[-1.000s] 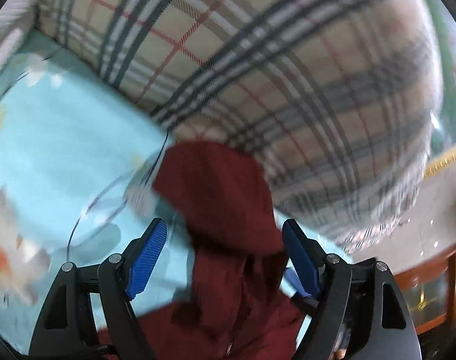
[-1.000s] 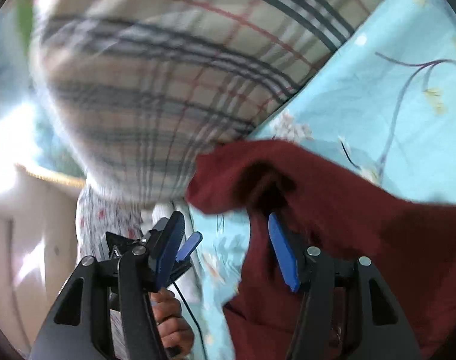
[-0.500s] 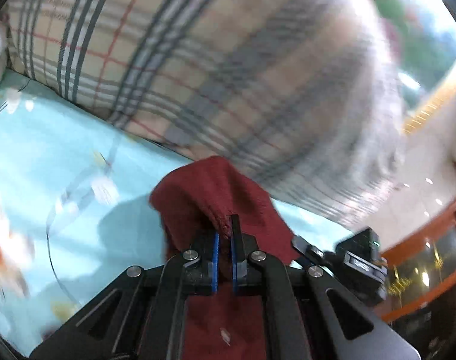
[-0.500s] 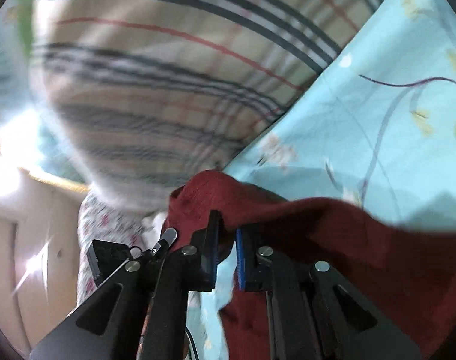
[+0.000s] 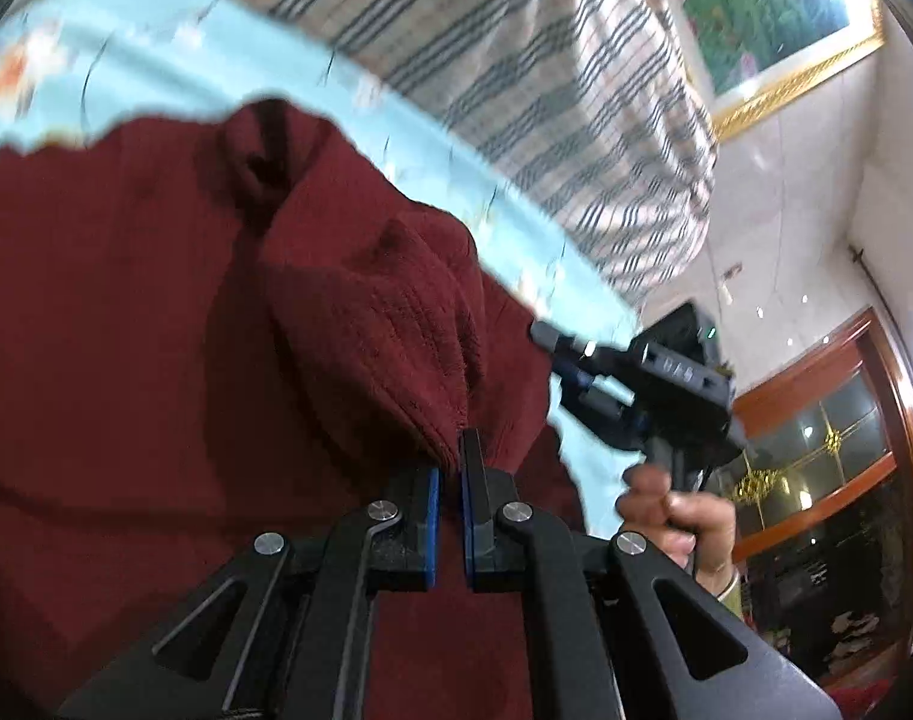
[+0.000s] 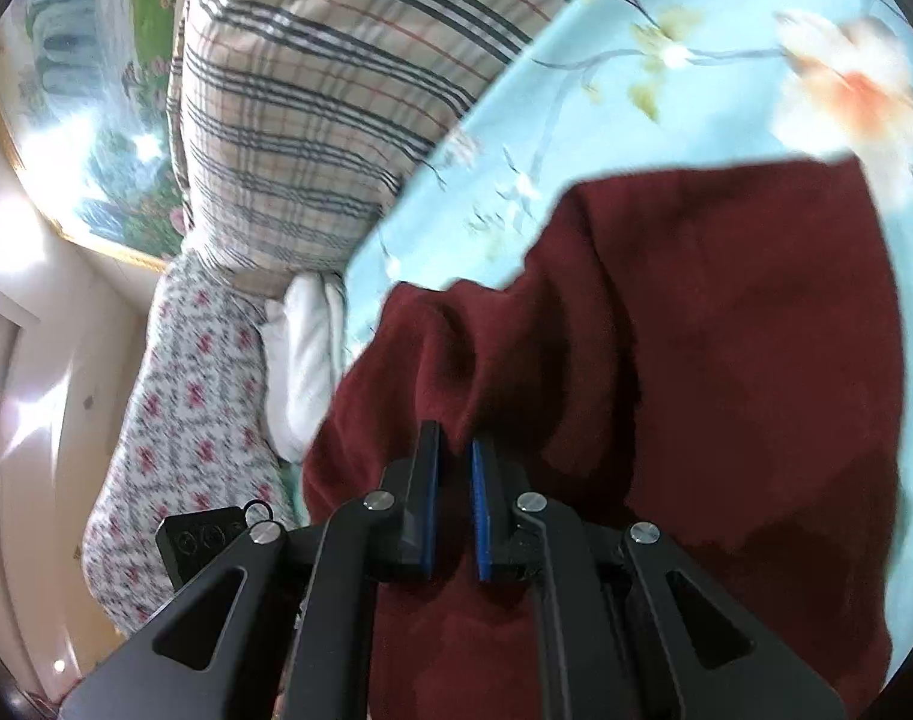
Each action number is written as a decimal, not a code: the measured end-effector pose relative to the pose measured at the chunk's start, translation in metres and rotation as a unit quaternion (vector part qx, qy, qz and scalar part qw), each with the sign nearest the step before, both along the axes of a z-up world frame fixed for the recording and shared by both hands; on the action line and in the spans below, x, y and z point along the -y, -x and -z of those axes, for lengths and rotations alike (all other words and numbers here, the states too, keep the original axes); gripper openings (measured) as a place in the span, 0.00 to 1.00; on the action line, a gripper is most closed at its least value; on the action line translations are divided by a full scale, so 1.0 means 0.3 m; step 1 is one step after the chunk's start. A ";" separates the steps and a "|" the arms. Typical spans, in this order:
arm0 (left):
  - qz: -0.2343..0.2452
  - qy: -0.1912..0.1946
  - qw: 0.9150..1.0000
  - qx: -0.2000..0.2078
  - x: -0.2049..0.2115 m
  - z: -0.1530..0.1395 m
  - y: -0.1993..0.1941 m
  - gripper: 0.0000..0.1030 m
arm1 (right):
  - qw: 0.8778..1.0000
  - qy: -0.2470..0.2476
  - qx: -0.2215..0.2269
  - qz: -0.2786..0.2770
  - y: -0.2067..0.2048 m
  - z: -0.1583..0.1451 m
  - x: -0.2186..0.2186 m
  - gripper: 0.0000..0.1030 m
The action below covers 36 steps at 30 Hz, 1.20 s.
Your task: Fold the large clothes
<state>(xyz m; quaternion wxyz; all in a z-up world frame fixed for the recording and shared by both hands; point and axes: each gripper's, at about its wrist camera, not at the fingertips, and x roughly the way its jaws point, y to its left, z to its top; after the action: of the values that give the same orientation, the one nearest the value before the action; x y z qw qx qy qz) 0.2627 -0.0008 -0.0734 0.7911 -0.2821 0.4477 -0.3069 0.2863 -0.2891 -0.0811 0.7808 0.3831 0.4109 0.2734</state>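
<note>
A dark red knitted garment [image 5: 156, 330] lies on a light blue floral bed sheet [image 5: 156, 78]. My left gripper [image 5: 450, 468] is shut on a bunched edge of it, lifted off the sheet. My right gripper [image 6: 453, 456] is shut on another edge of the same garment [image 6: 726, 330]. The right gripper body and the hand holding it show in the left wrist view [image 5: 654, 384], just right of the held fold.
A large plaid pillow [image 6: 312, 90] rests at the head of the bed. A flowered pillow [image 6: 180, 420] and white bedding [image 6: 306, 354] lie beside it. A framed landscape painting [image 5: 756, 12] hangs on the wall. A wooden cabinet [image 5: 828, 450] stands at the right.
Both grippers went from open around the red garment to shut on its edge. They then lifted and pulled back, so more garment hangs in view and the pillow sits farther away.
</note>
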 end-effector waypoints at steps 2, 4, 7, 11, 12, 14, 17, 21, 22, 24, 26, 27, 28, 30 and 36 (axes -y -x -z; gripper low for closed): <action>0.004 -0.017 1.000 0.000 0.012 0.037 0.041 0.04 | 1.000 0.020 -0.002 -0.001 0.035 0.024 0.005 0.10; 0.009 -0.053 0.999 -0.001 0.020 0.063 0.058 0.04 | 0.999 0.045 -0.005 0.011 0.050 0.048 0.013 0.10; 0.013 -0.071 0.997 -0.011 -0.009 0.087 0.074 0.09 | 0.998 0.054 -0.018 0.042 0.066 0.080 0.043 0.11; -0.015 -0.077 0.997 0.011 -0.101 0.030 0.065 0.46 | 0.997 0.052 -0.015 0.059 0.114 0.084 0.068 0.19; -0.023 -0.078 0.997 0.016 -0.124 0.008 0.053 0.49 | 0.997 0.058 -0.012 0.059 0.131 0.078 0.058 0.24; -0.040 -0.079 0.996 0.019 -0.154 -0.016 0.014 0.52 | 0.996 0.074 -0.003 0.057 0.158 0.061 0.030 0.51; -0.053 -0.070 0.996 0.005 -0.169 -0.008 -0.071 0.54 | 0.993 0.106 0.018 0.049 0.185 0.026 -0.037 0.53; -0.050 -0.046 0.997 -0.039 -0.166 0.070 -0.198 0.55 | 0.989 0.145 0.011 0.034 0.147 0.037 -0.126 0.52; -0.045 -0.040 0.997 -0.052 -0.158 0.092 -0.225 0.55 | 0.988 0.149 0.004 0.031 0.129 0.051 -0.143 0.51; -0.029 -0.035 0.997 -0.066 -0.135 0.127 -0.264 0.41 | 0.988 0.155 -0.003 0.026 0.098 0.073 -0.166 0.35; -0.005 -0.030 0.998 -0.058 -0.112 0.131 -0.275 0.05 | 0.987 0.160 -0.008 0.024 0.075 0.083 -0.177 0.08; -0.002 -0.033 0.998 -0.052 -0.105 0.123 -0.274 0.05 | 0.987 0.159 -0.005 0.022 0.065 0.081 -0.179 0.08; -0.010 -0.038 0.999 -0.035 -0.102 0.102 -0.268 0.05 | 0.988 0.152 0.004 0.022 0.058 0.067 -0.179 0.08; -0.030 -0.041 0.999 0.001 -0.125 0.039 -0.239 0.04 | 0.992 0.116 0.037 0.024 0.065 0.023 -0.167 0.07; -0.072 -0.055 0.994 0.054 -0.201 -0.026 -0.148 0.04 | 0.987 -0.005 0.137 0.080 0.184 -0.027 -0.026 0.07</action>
<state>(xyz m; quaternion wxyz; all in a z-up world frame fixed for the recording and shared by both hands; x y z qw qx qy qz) 0.3072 0.0594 -0.0656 0.8486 -0.2528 0.3987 -0.2388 0.2311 -0.2814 -0.0730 0.8470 0.3777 0.2663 0.2625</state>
